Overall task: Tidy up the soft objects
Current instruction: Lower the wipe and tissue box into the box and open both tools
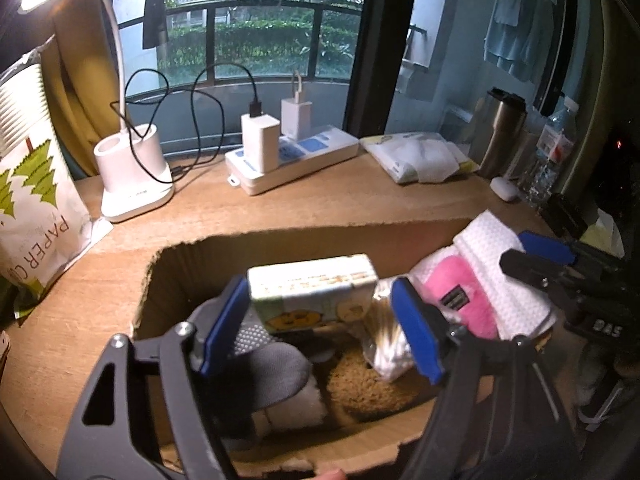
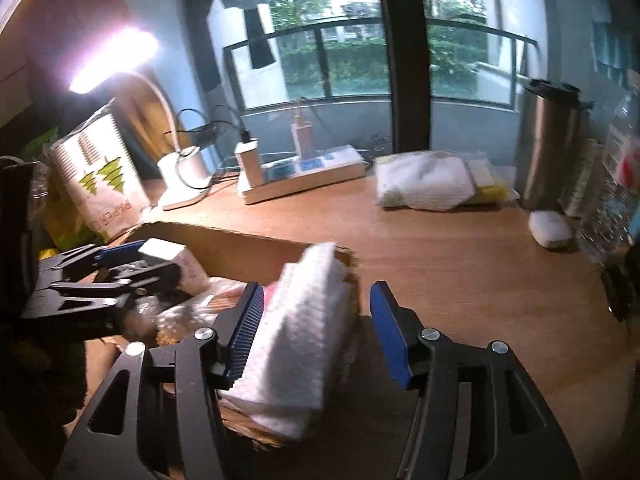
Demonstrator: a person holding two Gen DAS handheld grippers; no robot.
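A cardboard box (image 1: pixel 280 240) sits on the wooden desk. My left gripper (image 1: pixel 320 328) hovers over it with jaws open; a tissue pack (image 1: pixel 312 292) with a cartoon print stands between the fingers, touching the left pad only. Below lie grey and white cloths (image 1: pixel 276 372), a brown pad (image 1: pixel 372 384) and a plastic cotton-swab packet (image 1: pixel 384 340). A folded white towel (image 2: pixel 304 332) wrapped round a pink cloth (image 1: pixel 456 300) leans on the box's right wall. My right gripper (image 2: pixel 316 332) is open around the towel, its left pad touching it.
On the desk stand a white lamp base (image 1: pixel 134 172), a power strip with chargers (image 1: pixel 292 156), a paper-cup bag (image 1: pixel 28 200), a packet of wipes (image 1: pixel 420 156), a steel tumbler (image 1: pixel 500 132), a water bottle (image 1: pixel 552 152) and a white earbud case (image 2: pixel 550 228).
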